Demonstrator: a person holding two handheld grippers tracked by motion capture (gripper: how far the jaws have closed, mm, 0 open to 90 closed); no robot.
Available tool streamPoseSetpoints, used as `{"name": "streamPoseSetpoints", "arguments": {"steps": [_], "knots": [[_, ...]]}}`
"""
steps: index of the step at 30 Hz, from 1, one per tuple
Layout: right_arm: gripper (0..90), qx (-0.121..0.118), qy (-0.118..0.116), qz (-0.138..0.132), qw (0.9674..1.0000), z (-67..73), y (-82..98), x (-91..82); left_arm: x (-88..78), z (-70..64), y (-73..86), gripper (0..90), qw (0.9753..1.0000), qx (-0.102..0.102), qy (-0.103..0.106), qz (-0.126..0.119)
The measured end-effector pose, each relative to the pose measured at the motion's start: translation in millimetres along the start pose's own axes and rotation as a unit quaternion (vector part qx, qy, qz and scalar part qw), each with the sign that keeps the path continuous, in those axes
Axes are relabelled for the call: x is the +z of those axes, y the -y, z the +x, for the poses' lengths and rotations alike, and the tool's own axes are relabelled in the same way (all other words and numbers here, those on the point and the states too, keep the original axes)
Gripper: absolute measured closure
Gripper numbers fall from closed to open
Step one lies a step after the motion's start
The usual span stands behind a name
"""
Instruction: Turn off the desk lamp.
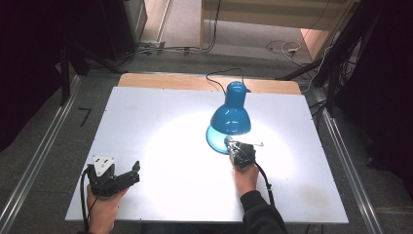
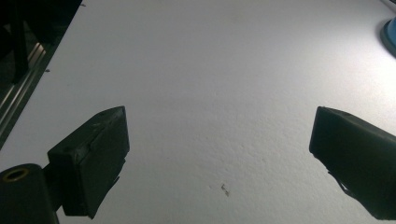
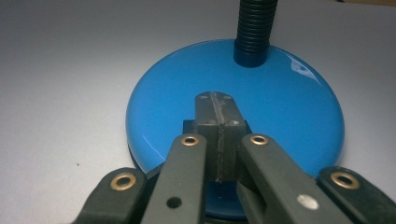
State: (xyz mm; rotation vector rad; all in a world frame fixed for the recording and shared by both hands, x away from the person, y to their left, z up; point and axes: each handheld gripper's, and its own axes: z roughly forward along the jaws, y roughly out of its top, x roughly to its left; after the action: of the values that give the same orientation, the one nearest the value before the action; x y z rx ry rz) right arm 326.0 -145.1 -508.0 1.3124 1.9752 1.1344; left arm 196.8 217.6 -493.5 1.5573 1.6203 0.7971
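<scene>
White tabletop point(image 1: 146, 122), lit in a bright pool: a blue desk lamp point(image 1: 231, 114) stands right of centre toward the far edge. The right gripper point(image 3: 215, 109), jaws pressed together with nothing between them, rests its tips on the lamp's round base point(image 3: 280, 107), the ribbed neck point(image 3: 254, 28) rising straight ahead. The left gripper point(image 1: 127, 173), jaws spread and empty, waits well apart at the near-left corner.

A recording lab or studio: a white desk point(image 1: 146, 126) stands between metal floor rails point(image 1: 34, 161), black curtains point(image 1: 29, 58) and loose cables point(image 1: 282, 48).
</scene>
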Motion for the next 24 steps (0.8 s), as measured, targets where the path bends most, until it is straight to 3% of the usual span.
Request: {"name": "streamPoseSetpoints", "arguments": {"steps": [9, 11, 13, 24], "knots": [[87.9, 0.001, 0.001, 0.000, 1.0000, -0.1, -0.7, 1.1, -0.1, 0.2, 0.1, 5.4, 1.0000, -0.002, 0.001, 0.001], [88.0, 0.008, 0.011, 0.003, 0.9999, 0.0, -1.3, 2.6, -0.2, 0.4, 0.1, 5.4, 1.0000, -0.003, 0.001, 0.000], [88.0, 0.021, 0.006, 0.005, 0.9998, -3.1, -2.3, 3.6, -0.4, 0.7, 0.2, 5.4, 1.0000, -0.004, 0.001, 0.000], [87.9, 0.013, 0.005, 0.004, 0.9999, -1.6, -2.1, 3.8, -0.8, 2.2, 0.5, 5.4, 1.0000, -0.006, 0.001, 0.001]]}}
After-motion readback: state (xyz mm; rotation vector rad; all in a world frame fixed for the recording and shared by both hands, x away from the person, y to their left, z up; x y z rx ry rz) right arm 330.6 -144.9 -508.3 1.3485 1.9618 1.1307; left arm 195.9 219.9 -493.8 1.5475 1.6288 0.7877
